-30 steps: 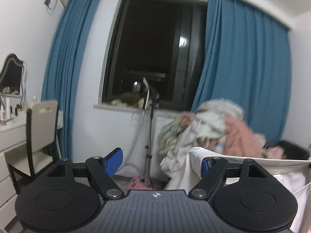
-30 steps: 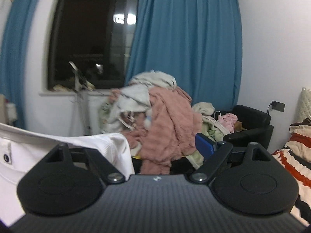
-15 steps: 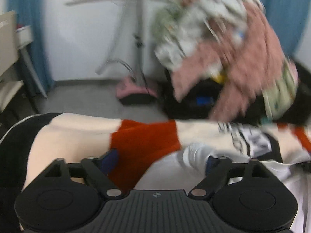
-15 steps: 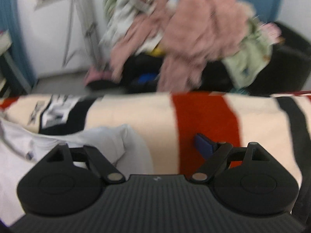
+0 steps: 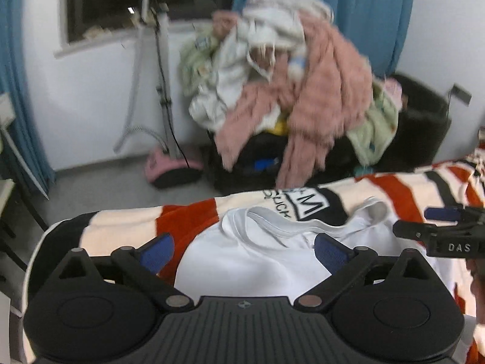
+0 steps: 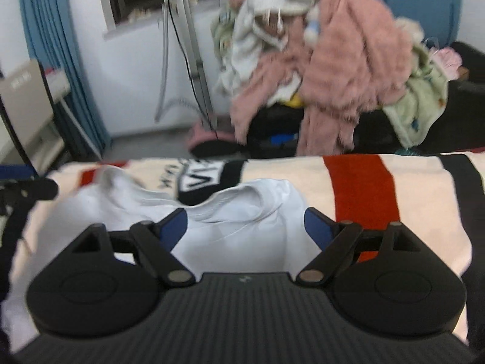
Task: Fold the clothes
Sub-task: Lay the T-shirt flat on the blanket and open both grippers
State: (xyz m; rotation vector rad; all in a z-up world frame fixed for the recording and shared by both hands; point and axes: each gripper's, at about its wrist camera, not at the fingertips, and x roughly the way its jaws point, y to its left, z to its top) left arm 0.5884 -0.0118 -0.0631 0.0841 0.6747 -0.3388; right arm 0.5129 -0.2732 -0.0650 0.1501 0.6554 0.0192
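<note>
A white garment (image 5: 257,261) lies on a cream, red and black striped blanket (image 5: 194,218), its neck opening toward the far edge. My left gripper (image 5: 242,247) is open just above the garment's near part, holding nothing. My right gripper (image 6: 245,227) is open over the same garment (image 6: 239,230), with the blanket (image 6: 360,191) beyond it. The right gripper's fingers also show at the right edge of the left wrist view (image 5: 439,227). The left gripper's finger shows at the left edge of the right wrist view (image 6: 27,188).
A big pile of pink, white and green clothes (image 5: 297,85) sits on a dark chair beyond the bed. A garment steamer stand (image 5: 163,97) with a pink base is left of it. Blue curtains (image 5: 379,15) and a dark window are behind. A beige chair (image 6: 27,100) is at left.
Both grippers swung down from facing the window to the bed. The white garment they held up now lies on the blanket, and both grippers have let go and opened wide.
</note>
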